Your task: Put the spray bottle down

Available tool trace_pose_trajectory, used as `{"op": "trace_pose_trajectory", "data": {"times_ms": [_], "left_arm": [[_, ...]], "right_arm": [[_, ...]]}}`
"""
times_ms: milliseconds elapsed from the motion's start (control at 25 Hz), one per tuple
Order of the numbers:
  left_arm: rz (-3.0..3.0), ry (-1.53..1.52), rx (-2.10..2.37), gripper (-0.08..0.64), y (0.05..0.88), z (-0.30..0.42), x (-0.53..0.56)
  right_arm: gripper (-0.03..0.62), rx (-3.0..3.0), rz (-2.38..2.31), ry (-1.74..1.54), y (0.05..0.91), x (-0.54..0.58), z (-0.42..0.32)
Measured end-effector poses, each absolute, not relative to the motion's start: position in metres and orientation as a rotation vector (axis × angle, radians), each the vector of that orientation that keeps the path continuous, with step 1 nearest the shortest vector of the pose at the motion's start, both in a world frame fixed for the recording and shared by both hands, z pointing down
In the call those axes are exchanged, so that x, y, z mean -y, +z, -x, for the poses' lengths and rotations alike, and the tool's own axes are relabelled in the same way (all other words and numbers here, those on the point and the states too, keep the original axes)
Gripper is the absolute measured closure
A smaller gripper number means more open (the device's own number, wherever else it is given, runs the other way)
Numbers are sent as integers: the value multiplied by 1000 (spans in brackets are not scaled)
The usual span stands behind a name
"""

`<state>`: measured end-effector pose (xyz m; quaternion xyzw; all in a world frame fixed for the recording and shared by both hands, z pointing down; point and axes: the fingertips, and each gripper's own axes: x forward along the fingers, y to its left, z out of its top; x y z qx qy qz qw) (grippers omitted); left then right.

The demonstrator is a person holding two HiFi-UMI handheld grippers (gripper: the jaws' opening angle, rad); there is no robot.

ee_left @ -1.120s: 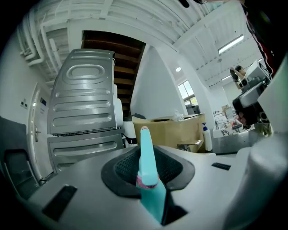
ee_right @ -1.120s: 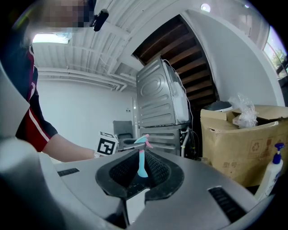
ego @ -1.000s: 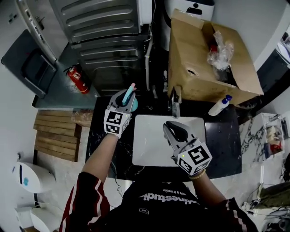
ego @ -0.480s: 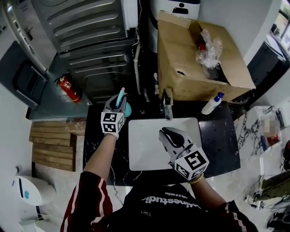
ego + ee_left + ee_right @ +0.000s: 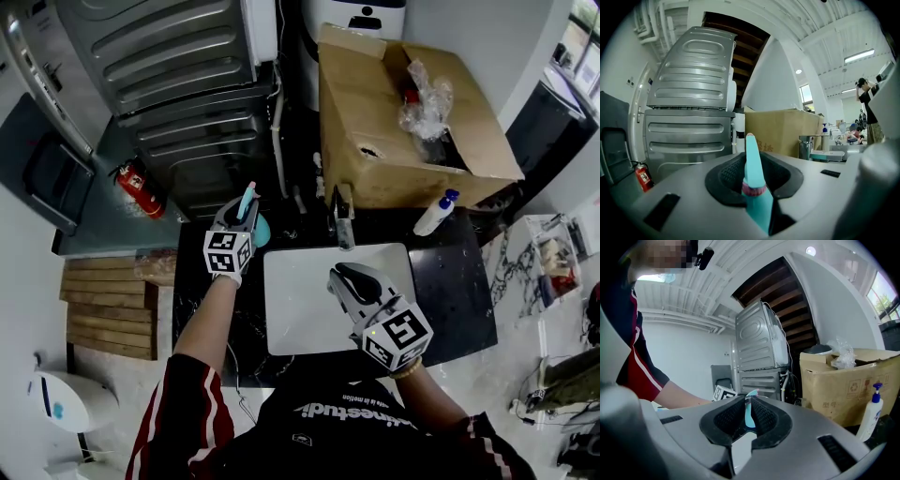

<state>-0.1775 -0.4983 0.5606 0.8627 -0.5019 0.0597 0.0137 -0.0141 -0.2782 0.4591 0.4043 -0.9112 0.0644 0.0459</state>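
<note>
A teal spray bottle [image 5: 260, 228] with a pink tip stands upright at the back left of the black counter [image 5: 452, 292], just left of the white sink [image 5: 309, 314]. My left gripper [image 5: 246, 210] is shut on it. In the left gripper view the bottle [image 5: 753, 174] rises between the pads, pink ring and tip showing; its base is hidden, so I cannot tell whether it rests on the counter. My right gripper [image 5: 346, 275] hovers over the sink, its pads a narrow slit apart, holding nothing. Through that slit the right gripper view shows the far-off bottle [image 5: 749, 417].
A steel faucet [image 5: 343, 225] stands behind the sink. A large open cardboard box [image 5: 394, 122] fills the back right, with a white pump bottle [image 5: 437, 214] beside it. A red fire extinguisher [image 5: 136, 186] stands on the floor to the left, by a metal appliance.
The left gripper sank toward the counter's back left with the bottle and rolled it more upright, then held still. The right gripper stayed over the sink.
</note>
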Motion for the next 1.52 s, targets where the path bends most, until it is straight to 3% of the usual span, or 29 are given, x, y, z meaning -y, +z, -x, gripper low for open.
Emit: {"op": "trace_pose_trajectory", "data": {"times_ms": [600,1000,1520], "left_arm": [[-2769,287,1517,463,560,166,495],[-2768,258,1519,396,553,168,494],[-2793,162,1563,390,517,183,477]], "right_arm": [[535,2793,-1223,218,458,283,12],[535,2808,-1203,212,456,285,13],[535,2865,-1138,180,443,284,22]]}}
